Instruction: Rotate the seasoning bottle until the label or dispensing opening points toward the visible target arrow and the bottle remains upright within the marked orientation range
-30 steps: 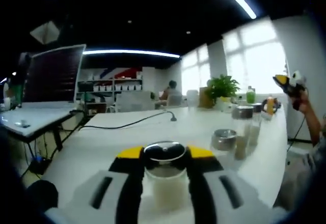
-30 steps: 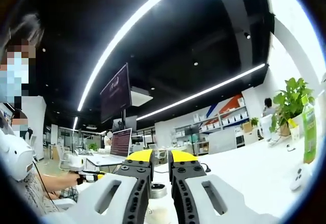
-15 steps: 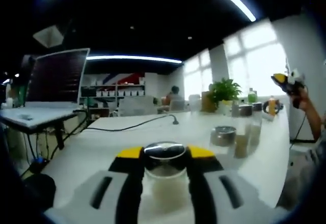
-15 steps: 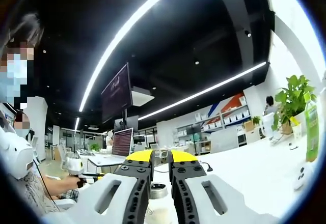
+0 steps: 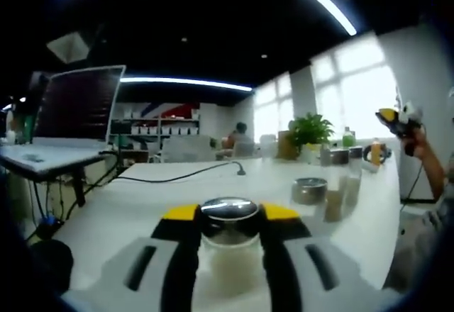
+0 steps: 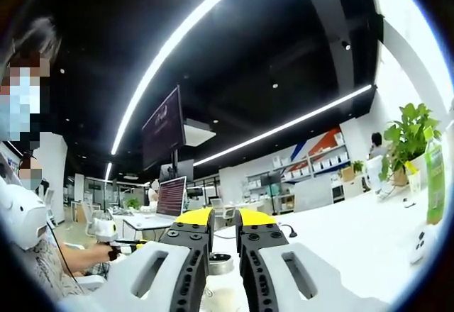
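The left gripper [image 5: 228, 237] clamps a clear, steel-lidded seasoning bottle [image 5: 228, 244] on the white desk [image 5: 142, 198] at six o'clock; the right gripper [image 6: 224, 244] rides high, nearly closed on nothing (turn slowly, keeping it vertical).

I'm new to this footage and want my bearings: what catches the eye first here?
In the left gripper view, the left gripper is shut on a silver-capped seasoning bottle, low in the middle, over a white table. In the right gripper view, the right gripper, closed on nothing, points at a dark ceiling crossed by a bright light strip.
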Demonstrator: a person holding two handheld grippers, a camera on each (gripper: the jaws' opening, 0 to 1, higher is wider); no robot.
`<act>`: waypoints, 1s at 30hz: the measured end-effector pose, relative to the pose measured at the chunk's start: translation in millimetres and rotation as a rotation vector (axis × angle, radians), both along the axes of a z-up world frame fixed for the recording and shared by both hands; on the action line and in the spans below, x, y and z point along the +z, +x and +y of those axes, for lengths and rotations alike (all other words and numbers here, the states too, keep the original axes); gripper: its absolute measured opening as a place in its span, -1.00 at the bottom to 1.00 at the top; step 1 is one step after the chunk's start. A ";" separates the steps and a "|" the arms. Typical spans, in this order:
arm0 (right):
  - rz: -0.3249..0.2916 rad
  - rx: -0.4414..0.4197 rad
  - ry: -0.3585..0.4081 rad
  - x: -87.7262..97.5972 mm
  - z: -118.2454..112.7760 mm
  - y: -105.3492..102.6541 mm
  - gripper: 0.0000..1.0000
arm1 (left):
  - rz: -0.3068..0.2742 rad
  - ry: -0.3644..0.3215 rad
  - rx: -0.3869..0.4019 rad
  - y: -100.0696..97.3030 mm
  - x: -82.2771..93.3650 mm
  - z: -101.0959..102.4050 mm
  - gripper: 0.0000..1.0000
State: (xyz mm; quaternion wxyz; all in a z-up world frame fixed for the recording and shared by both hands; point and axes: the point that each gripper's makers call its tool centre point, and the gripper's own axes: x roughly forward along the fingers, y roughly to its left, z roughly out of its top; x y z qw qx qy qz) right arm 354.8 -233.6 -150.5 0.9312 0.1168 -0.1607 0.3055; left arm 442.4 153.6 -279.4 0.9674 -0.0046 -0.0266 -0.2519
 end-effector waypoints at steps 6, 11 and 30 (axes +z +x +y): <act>-0.005 0.011 0.006 2.7 1.9 -2.1 -0.79 | 0.019 0.003 -0.081 -0.5 -1.5 -0.2 -0.33; 0.000 0.011 0.005 1.3 1.4 -1.2 -0.79 | 0.031 -0.011 -0.193 -1.4 -2.3 -1.2 -0.33; -0.003 0.016 -0.016 0.4 8.9 -2.1 -0.79 | 0.040 0.014 -0.337 -5.4 -3.6 -7.2 -0.33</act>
